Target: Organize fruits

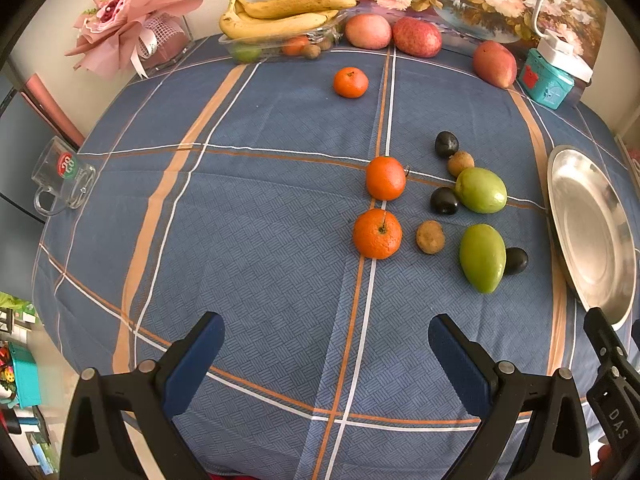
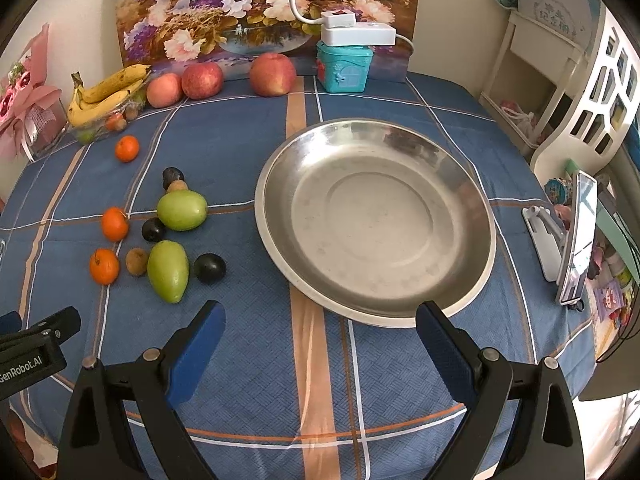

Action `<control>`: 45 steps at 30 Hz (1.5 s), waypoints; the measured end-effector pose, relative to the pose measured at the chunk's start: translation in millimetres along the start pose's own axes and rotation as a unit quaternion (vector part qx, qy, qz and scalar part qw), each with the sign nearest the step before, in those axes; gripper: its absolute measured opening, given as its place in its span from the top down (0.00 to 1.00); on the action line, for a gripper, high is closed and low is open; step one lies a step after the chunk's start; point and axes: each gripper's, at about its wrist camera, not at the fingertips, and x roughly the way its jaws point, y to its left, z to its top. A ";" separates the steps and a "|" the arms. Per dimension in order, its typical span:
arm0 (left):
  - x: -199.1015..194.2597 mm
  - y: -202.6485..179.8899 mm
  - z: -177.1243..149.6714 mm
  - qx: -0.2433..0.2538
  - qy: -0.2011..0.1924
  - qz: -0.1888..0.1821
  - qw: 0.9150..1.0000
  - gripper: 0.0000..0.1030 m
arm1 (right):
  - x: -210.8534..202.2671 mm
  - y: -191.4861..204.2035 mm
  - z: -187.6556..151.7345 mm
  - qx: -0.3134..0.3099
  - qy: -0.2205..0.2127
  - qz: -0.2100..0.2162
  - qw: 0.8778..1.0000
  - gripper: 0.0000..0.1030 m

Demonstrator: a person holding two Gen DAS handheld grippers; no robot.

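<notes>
Here, steel plate [image 2: 374, 216] holding nothing, bananas [image 1: 280, 14] atop clear tray [image 1: 276, 44]

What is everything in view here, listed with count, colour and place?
tangerines: 3, orange, loose on cloth
green fruits: 2, green, beside plate
dark fruits: 3, near-black, among green fruits
brown fruits: 2, brown, same cluster
steel plate: 1, silver, nothing in it
apples: 3, red, back edge
bananas: 1 bunch, yellow, on clear tray
teal tin: 1, back
glass mug: 1, clear, table edge
left gripper: open
right gripper: open
</notes>
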 end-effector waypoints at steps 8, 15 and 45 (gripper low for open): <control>0.3 -0.2 0.4 -0.002 0.001 -0.004 1.000 0.00 | 0.0 -1.0 0.1 0.004 -0.001 0.001 1.000 0.07; -1.6 -1.2 -1.4 -0.003 -0.006 -0.008 1.000 0.00 | -0.5 -1.3 0.2 0.007 -0.001 0.003 1.000 0.07; -10.9 -2.6 0.9 0.005 -0.064 -0.016 0.998 0.00 | -1.3 -3.0 0.4 0.020 -0.003 0.010 1.000 0.07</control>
